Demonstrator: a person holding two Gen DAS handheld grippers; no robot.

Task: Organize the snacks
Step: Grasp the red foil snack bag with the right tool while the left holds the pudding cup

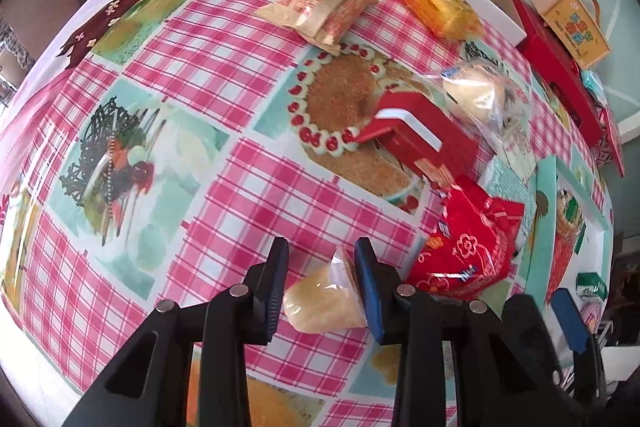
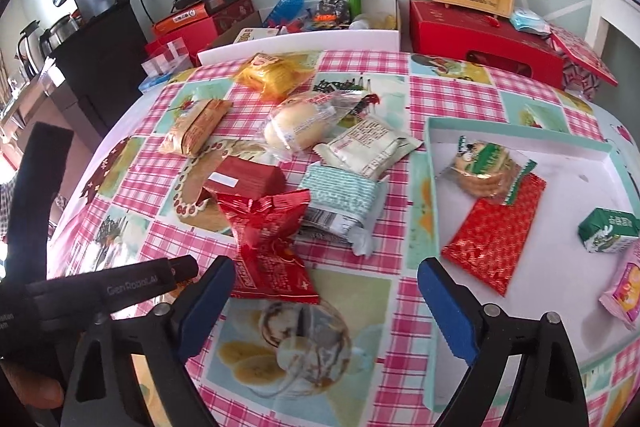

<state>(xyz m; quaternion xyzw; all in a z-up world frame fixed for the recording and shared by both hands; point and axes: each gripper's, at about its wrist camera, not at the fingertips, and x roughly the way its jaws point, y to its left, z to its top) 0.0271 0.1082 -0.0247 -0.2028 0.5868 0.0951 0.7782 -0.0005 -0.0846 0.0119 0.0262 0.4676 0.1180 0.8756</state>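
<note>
- Pink checked cloth [image 1: 224, 75] with dessert pictures covers the tabletop; boxes and bottles crowd the far edge by a pale green wall.
- Left gripper [image 1: 322, 283] has its jaws clamped on a pale yellow bun [image 1: 324, 301] in clear wrap, just above the cloth.
- Red packet [image 2: 272, 247] lies just beyond the right gripper [image 2: 326, 303], whose jaws stand wide with nothing between them; it sits nearer the left jaw.
- Teal tray [image 2: 516, 137], right of the red packet, holds a green biscuit pack [image 2: 486, 167], a flat red pouch [image 2: 498, 235], a small green carton [image 2: 608, 229] and a pink pack [image 2: 626, 291].
- More snacks lie loose beyond the red packet.
</note>
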